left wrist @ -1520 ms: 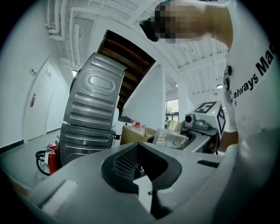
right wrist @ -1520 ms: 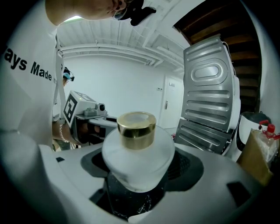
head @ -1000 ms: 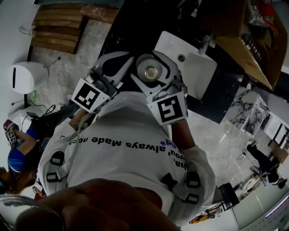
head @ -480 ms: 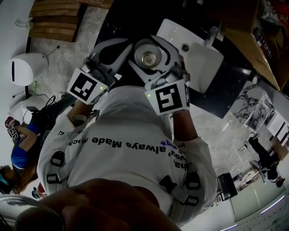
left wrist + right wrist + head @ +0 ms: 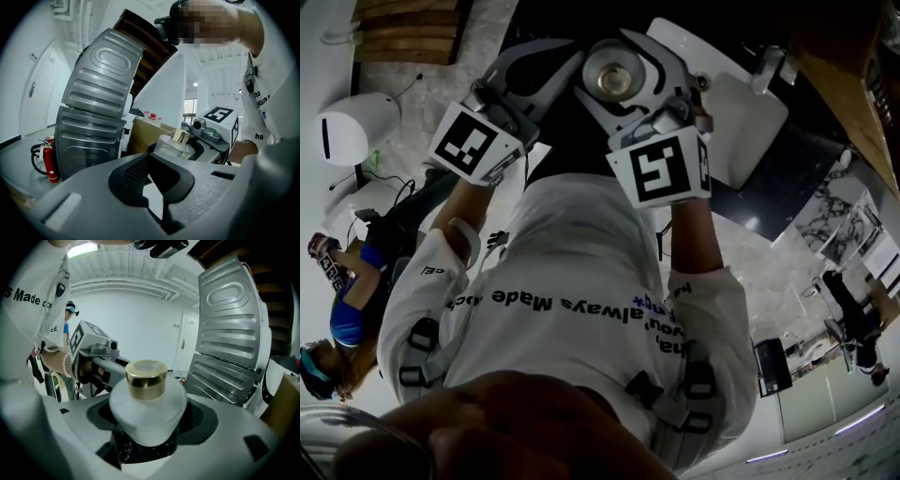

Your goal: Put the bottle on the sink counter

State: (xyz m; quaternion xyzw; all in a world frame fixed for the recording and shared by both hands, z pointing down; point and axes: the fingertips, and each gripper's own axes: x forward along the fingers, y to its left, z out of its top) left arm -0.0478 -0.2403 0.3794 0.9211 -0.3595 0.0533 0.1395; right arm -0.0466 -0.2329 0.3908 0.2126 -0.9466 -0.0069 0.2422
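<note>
1. The right gripper (image 5: 615, 43) carries the bottle (image 5: 614, 77). Its fingers are clenched round the pale body below the shoulder, and the gold cap (image 5: 146, 373) stands upright and clear above them.
2. The left gripper (image 5: 148, 155) is held just beside the right one. Its fingers are closed together on nothing, and it takes no part in the grip.
3. In the head view the bottle is in the air at the near edge of the dark bench (image 5: 806, 155), beside the white sink basin (image 5: 741, 131). It is not yet set down.
4. Step in hand, as judged: carry and lower.
   - Keep the bottle vertical, so that its base meets the bench flat.
   - Choose bare dark surface well apart from the basin rim and the tap (image 5: 769, 66).
5. Release, as judged:
   - Part the fingers only once the base rests fully.
   - Draw the gripper straight back, since a sideways exit could tip so rounded a bottle.
</note>
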